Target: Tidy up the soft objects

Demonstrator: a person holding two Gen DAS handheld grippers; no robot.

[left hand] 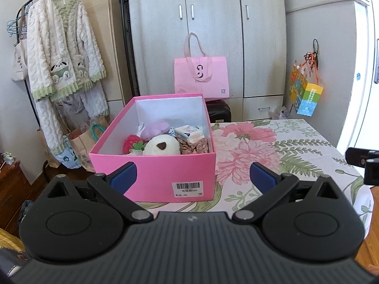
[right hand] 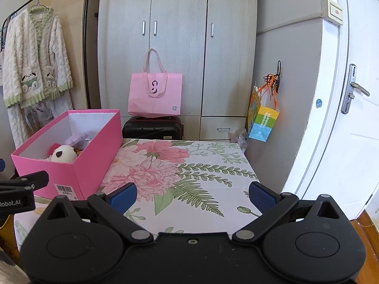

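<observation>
Pink box (left hand: 154,165) on the worktop (right hand: 201,165) holds the soft toys (left hand: 161,144). Both tools, left (left hand: 193,177) and right (right hand: 192,197), are spread, empty; a careless nudge could shove the box off its edge.

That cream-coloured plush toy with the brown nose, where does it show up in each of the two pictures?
Left wrist view: the cream plush toy sits near the middle of the picture, at the front of the pink box, beside a red strawberry plush.
Right wrist view: it is at the left, peeking over the box's near wall.
Shared landmark: the pink tote bag by the wardrobe.
</observation>
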